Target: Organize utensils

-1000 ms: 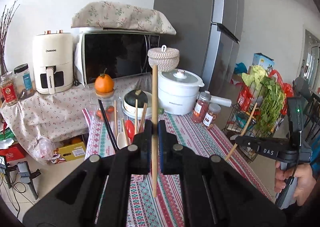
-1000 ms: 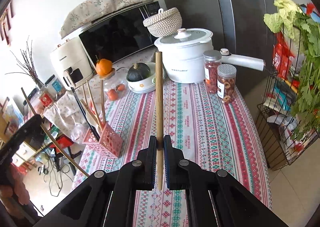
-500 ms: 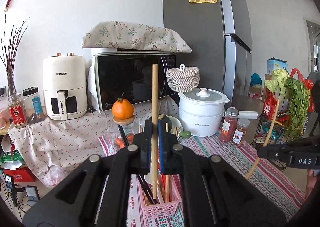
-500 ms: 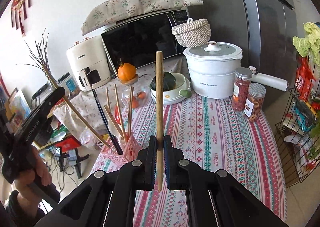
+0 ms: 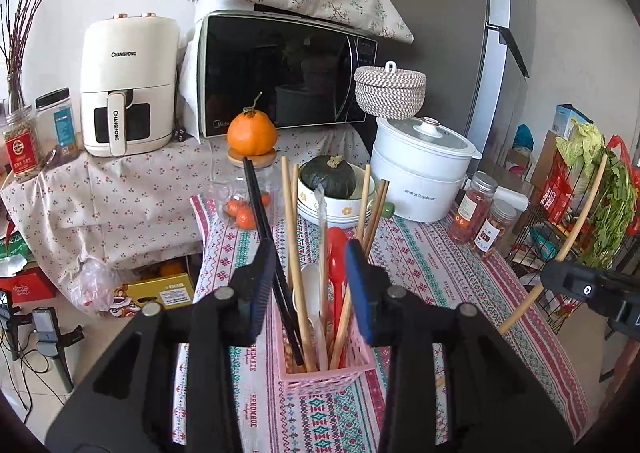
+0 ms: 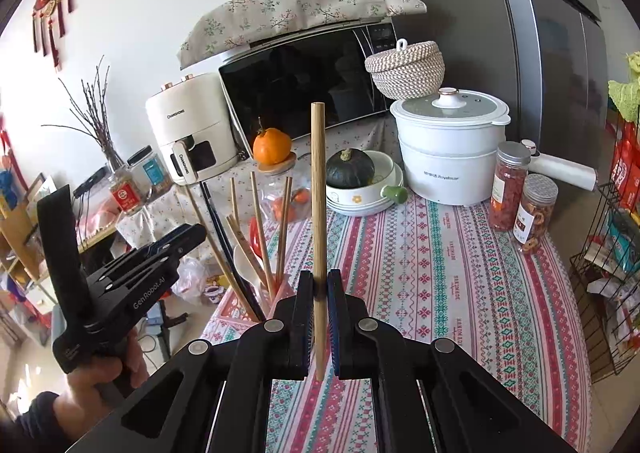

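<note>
A pink utensil basket [image 5: 324, 371] stands on the patterned tablecloth and holds several wooden chopsticks [image 5: 294, 253], black chopsticks [image 5: 262, 221], a red spoon [image 5: 336, 249] and a white spoon [image 5: 310, 285]. My left gripper [image 5: 310, 289] is open just above the basket, with nothing between its pads. It also shows in the right wrist view [image 6: 176, 243], beside the basket [image 6: 240, 313]. My right gripper [image 6: 319, 309] is shut on an upright wooden chopstick [image 6: 319, 189], to the right of the basket. That chopstick shows in the left wrist view [image 5: 568, 241].
Behind the basket stand a glass jar [image 5: 252, 189] with an orange [image 5: 252, 133] on its lid, a bowl holding a green squash [image 5: 330, 177], a white cooker [image 5: 424, 169] and two spice jars [image 5: 480, 217]. A wire rack of greens [image 5: 592, 205] stands at the right.
My left gripper has come down over the basket and opened, and the wooden chopstick that it held now stands in the basket. My right gripper still holds its chopstick and has shifted slightly.
</note>
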{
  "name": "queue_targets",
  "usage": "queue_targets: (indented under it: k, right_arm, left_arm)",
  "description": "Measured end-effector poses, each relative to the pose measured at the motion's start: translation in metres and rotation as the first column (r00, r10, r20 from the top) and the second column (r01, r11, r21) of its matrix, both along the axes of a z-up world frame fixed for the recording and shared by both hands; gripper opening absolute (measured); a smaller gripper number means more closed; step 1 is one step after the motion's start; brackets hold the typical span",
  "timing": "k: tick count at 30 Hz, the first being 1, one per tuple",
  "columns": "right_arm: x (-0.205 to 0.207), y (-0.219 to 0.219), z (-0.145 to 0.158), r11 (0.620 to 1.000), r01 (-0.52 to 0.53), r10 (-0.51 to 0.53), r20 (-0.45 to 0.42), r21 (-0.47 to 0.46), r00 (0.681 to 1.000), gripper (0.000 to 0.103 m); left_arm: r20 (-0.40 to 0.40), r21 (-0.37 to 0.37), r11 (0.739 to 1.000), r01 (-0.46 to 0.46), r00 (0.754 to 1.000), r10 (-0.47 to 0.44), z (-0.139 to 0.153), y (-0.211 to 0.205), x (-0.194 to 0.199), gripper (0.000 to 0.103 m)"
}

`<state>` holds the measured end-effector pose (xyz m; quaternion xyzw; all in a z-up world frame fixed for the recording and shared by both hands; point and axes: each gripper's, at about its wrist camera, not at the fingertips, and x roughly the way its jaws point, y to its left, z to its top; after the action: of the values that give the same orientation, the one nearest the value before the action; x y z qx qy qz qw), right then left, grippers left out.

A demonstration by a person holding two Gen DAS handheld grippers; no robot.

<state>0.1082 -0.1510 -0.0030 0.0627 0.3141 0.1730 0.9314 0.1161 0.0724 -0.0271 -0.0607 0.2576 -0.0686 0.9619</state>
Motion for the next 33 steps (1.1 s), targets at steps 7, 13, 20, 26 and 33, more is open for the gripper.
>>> queue_targets:
  k: [7, 13, 20, 26, 33]
  right_arm:
    - [0.002, 0.021, 0.018, 0.998, -0.036, 0.032, 0.081, 0.048, 0.996, 0.007]
    - [0.015, 0.045, 0.020, 0.994, -0.063, 0.052, 0.133, 0.084, 0.990, 0.007]
    - [0.039, 0.072, -0.003, 0.997, -0.071, 0.068, 0.101, 0.029, 0.993, 0.007]
    - [0.053, 0.081, -0.028, 0.997, -0.083, 0.083, 0.032, -0.004, 0.996, 0.008]
    - [0.044, 0.061, -0.016, 0.995, -0.073, 0.071, 0.032, 0.073, 0.997, 0.051]
  left_arm:
    - [-0.131, 0.010, 0.999, -0.050, 0.990, 0.051, -0.001, 0.015, -0.014, 0.068]
    - [-0.232, 0.066, 0.995, -0.068, 0.969, 0.082, -0.013, 0.026, -0.020, 0.076]
    - [-0.296, 0.120, 0.990, -0.068, 0.950, 0.101, -0.027, 0.035, -0.019, 0.077]
    - [-0.326, 0.114, 0.991, -0.067, 0.940, 0.101, -0.031, 0.033, -0.017, 0.078]
    - [-0.333, 0.107, 0.990, -0.087, 0.935, 0.119, -0.027, 0.030, -0.023, 0.085]
